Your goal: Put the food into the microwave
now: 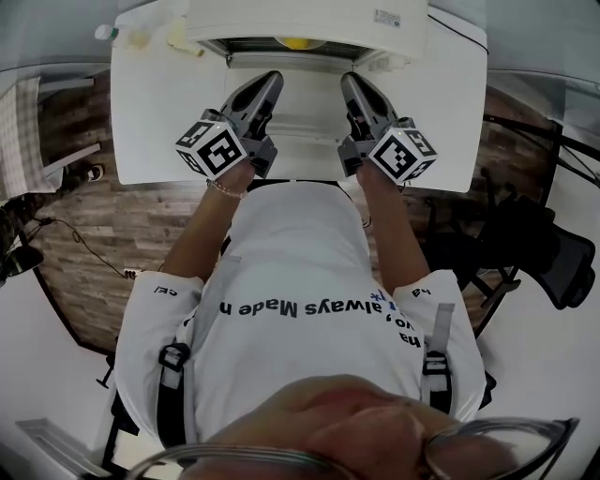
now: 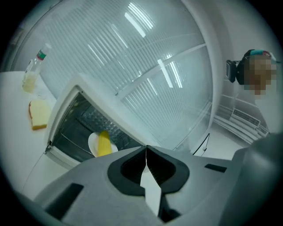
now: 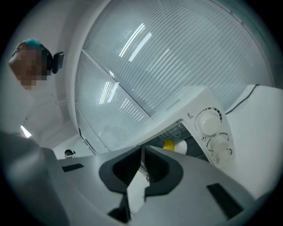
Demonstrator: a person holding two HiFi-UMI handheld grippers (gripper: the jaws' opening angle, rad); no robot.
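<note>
Yellow food (image 2: 104,145) on white plate (image 2: 92,142) inside open microwave (image 1: 309,23), just beyond fingertips. Left gripper (image 2: 146,152) fingers clenched, empty; right gripper (image 3: 142,152) fingers clenched, empty. Bread slice (image 2: 39,114) on table (image 1: 150,122), left of left fingers.

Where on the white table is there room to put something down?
Right of the microwave the table is bare, with only a cable at the far edge. Left, the near part is free; the far corner holds a bottle and bread. The middle is crowded by the left gripper and right gripper.
</note>
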